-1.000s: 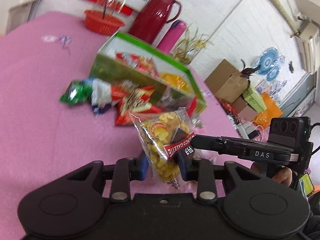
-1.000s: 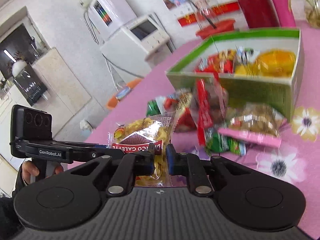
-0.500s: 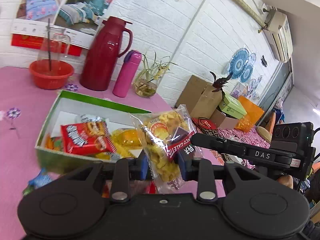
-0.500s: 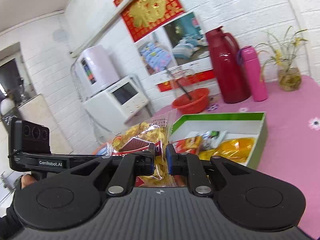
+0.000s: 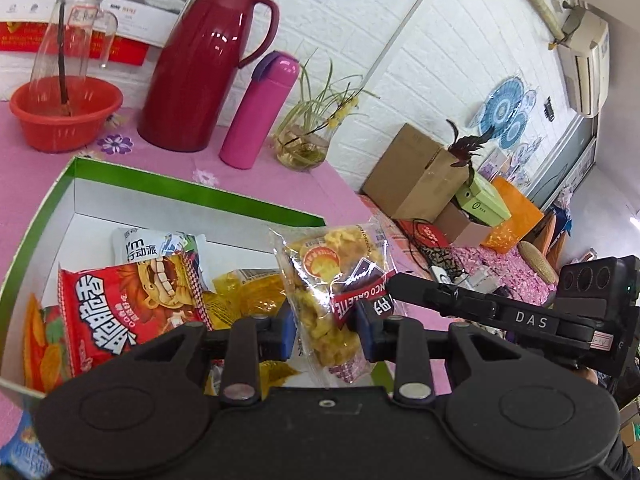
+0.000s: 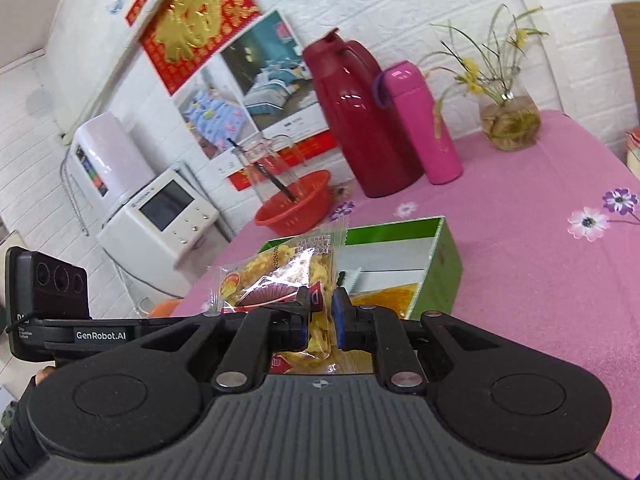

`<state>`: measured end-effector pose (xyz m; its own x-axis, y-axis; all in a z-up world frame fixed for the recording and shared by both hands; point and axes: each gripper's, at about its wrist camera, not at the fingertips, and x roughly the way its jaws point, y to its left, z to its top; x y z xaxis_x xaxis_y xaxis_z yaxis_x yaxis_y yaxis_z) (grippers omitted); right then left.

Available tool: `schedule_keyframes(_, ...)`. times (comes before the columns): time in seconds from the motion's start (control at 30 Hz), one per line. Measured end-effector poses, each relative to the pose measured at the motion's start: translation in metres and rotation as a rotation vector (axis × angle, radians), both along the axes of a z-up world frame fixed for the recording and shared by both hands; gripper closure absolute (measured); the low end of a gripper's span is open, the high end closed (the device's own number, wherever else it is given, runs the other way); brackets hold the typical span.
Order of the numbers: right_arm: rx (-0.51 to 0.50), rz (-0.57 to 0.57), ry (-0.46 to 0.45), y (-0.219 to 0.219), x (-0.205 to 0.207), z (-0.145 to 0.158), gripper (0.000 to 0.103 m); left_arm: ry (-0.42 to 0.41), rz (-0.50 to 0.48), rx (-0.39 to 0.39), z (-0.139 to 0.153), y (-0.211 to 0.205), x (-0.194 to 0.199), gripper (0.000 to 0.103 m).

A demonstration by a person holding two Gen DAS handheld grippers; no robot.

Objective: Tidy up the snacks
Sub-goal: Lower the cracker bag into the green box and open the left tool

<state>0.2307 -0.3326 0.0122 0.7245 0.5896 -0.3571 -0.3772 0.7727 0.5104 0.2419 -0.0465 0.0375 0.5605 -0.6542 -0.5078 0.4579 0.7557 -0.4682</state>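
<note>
While both the left hand-held gripper (image 5: 326, 326) and right hand-held gripper (image 6: 322, 318) clamp one clear biscuit packet (image 5: 328, 280) above the green snack box (image 5: 192, 192), release into it likely comes next.

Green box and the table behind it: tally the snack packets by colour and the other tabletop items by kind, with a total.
Red packets: 1
White packets: 1
Yellow packets: 1
Clear cracker bags, held: 1
Red jugs: 1
Pink flasks: 1
Red basins: 1
Plant vases: 1
Total: 8
</note>
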Motion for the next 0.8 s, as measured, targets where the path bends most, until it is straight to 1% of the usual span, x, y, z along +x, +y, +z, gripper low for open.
schedule_keyframes(0.03,-0.018,-0.015,0.005,0.002,0.003,-0.003,0.080,0.007,0.006,0.015,-0.004,-0.002,0.005,0.103)
schedule_keyframes(0.07,-0.045,-0.035,-0.002,0.004,0.004,-0.005,0.072,0.012,0.028,0.038,-0.008,-0.003,0.008,0.103)
schedule_keyframes(0.1,-0.083,-0.063,-0.021,0.006,0.004,-0.008,0.066,0.010,0.067,0.071,-0.012,-0.002,0.011,0.065)
schedule_keyframes(0.13,-0.108,-0.077,-0.041,0.007,0.003,-0.010,0.065,0.005,0.088,0.085,-0.015,0.000,0.012,0.047)
schedule_keyframes(0.17,-0.128,-0.080,-0.057,0.008,0.002,-0.011,0.062,-0.004,0.100,0.088,-0.017,0.003,0.011,0.036)
schedule_keyframes(0.27,-0.162,-0.064,-0.063,0.010,0.002,-0.015,0.062,-0.016,0.095,0.093,-0.017,0.010,0.008,0.036)
schedule_keyframes(0.4,-0.155,-0.041,-0.063,0.016,-0.001,-0.015,0.062,-0.033,0.099,0.114,-0.013,0.009,0.004,0.037)
schedule_keyframes(0.5,-0.143,-0.029,-0.074,0.019,-0.011,-0.007,0.061,-0.029,0.094,0.110,-0.010,0.009,-0.003,0.036)
schedule_keyframes(0.53,-0.138,-0.023,-0.083,0.020,-0.017,-0.004,0.060,-0.032,0.093,0.105,-0.007,0.010,-0.007,0.034)
schedule_keyframes(0.57,-0.133,-0.015,-0.097,0.021,-0.023,0.001,0.059,-0.040,0.091,0.097,-0.003,0.013,-0.013,0.028)
schedule_keyframes(0.6,-0.127,-0.004,-0.113,0.022,-0.030,0.006,0.055,-0.051,0.093,0.091,0.001,0.015,-0.020,0.016)
schedule_keyframes(0.63,-0.123,0.006,-0.129,0.023,-0.037,0.010,0.051,-0.065,0.099,0.086,0.006,0.018,-0.027,0.008)
schedule_keyframes(0.67,-0.120,0.017,-0.147,0.025,-0.045,0.015,0.042,-0.076,0.110,0.085,0.010,0.021,-0.034,0.000)
schedule_keyframes(0.7,-0.120,0.030,-0.166,0.027,-0.053,0.019,0.035,-0.091,0.125,0.087,0.015,0.025,-0.043,0.000)
schedule_keyframes(0.77,-0.123,0.055,-0.192,0.032,-0.068,0.025,0.029,-0.110,0.135,0.086,0.021,0.032,-0.060,0.000)
schedule_keyframes(0.8,-0.125,0.075,-0.202,0.036,-0.076,0.027,0.029,-0.113,0.138,0.084,0.023,0.036,-0.069,0.000)
